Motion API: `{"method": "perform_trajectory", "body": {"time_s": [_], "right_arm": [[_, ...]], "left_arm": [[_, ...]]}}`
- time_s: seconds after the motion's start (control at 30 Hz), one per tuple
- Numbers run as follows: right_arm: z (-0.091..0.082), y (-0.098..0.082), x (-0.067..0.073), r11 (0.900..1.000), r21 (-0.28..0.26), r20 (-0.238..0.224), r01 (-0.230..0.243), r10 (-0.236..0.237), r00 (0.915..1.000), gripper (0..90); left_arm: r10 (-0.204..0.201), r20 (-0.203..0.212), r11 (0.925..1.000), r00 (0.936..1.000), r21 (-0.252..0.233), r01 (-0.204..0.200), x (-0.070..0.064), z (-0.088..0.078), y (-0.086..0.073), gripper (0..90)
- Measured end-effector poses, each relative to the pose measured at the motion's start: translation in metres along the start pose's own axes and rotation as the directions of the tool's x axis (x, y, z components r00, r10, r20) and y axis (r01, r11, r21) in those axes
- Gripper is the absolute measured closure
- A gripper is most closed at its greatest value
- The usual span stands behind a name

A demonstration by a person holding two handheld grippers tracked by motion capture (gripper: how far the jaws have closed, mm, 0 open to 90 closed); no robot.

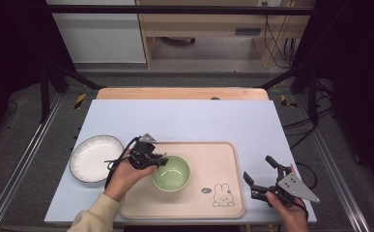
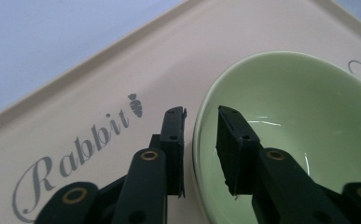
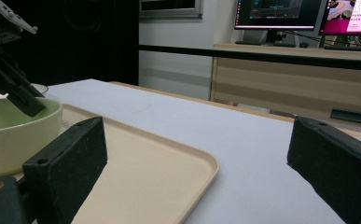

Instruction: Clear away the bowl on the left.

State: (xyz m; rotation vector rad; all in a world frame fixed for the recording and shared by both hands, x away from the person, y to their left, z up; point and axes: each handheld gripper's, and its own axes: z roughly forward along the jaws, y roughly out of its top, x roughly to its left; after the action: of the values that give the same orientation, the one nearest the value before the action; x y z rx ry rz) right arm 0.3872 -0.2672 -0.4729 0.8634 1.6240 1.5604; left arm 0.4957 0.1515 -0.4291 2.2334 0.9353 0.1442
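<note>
Item: green bowl [image 1: 171, 172], upright and empty, standing on the beige tray [image 1: 223, 151] toward its left half. The tray carries a rabbit drawing [image 1: 222, 195] near its front right corner and the word "Rabbit" [image 2: 75, 154] printed beside the bowl.

Item: left gripper [image 1: 161, 161], held at the bowl's left rim. In the left gripper view [image 2: 201, 154] its jaws straddle the rim, one outside the wall and one inside, with a narrow gap on either side of the ceramic; whether they press on it yet cannot be told. They stand partly parted, not clamped flat together.

Item: right gripper [image 1: 259, 176], held over the table's front right, just off the tray's right edge and well apart from the bowl. Its jaws are spread wide with nothing between them, as the right gripper view [image 3: 197, 158] confirms.

Item: white plate [image 1: 93, 157], empty, on the blue-grey table cover [image 1: 184, 118] left of the tray, just beside the left hand [image 1: 126, 176].

Status, as judged: the bowl sits flat on the tray, so it is either about to be lifted or being let go; the pictures cannot settle which. If a lift is meant, the grip remains to be closed and the carry is all ahead. The right gripper has no part in it at present.
</note>
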Motion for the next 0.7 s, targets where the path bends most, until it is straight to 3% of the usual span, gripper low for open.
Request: {"method": "perform_trajectory", "body": {"time_s": [0.27, 0.43, 0.57, 0.7], "right_arm": [[-0.001, 0.000, 0.000, 1.000, -0.007, -0.004, -0.001, 0.001, 1.0000, 4.9], [-0.001, 0.000, 0.002, 1.000, -0.008, -0.007, 0.002, -0.002, 1.0000, 4.9], [-0.005, 0.002, 0.004, 1.000, -0.007, -0.003, 0.000, 0.000, 1.0000, 4.9], [-0.010, 0.006, 0.006, 1.000, -0.022, 0.006, 0.015, -0.015, 0.9999, 4.9]], "left_arm": [[0.028, -0.026, 0.9993, 0.9993, -0.024, -0.028, -0.006, -0.002, 0.002, 52.4], [0.058, -0.044, 0.9949, 0.9973, -0.080, -0.062, -0.011, -0.005, 0.004, 38.6], [0.085, -0.058, 0.9806, 0.9947, -0.172, -0.094, -0.016, -0.012, 0.003, 25.2], [0.135, -0.072, 0.9519, 0.9883, -0.268, -0.149, -0.023, -0.024, -0.002, 13.9]]}}
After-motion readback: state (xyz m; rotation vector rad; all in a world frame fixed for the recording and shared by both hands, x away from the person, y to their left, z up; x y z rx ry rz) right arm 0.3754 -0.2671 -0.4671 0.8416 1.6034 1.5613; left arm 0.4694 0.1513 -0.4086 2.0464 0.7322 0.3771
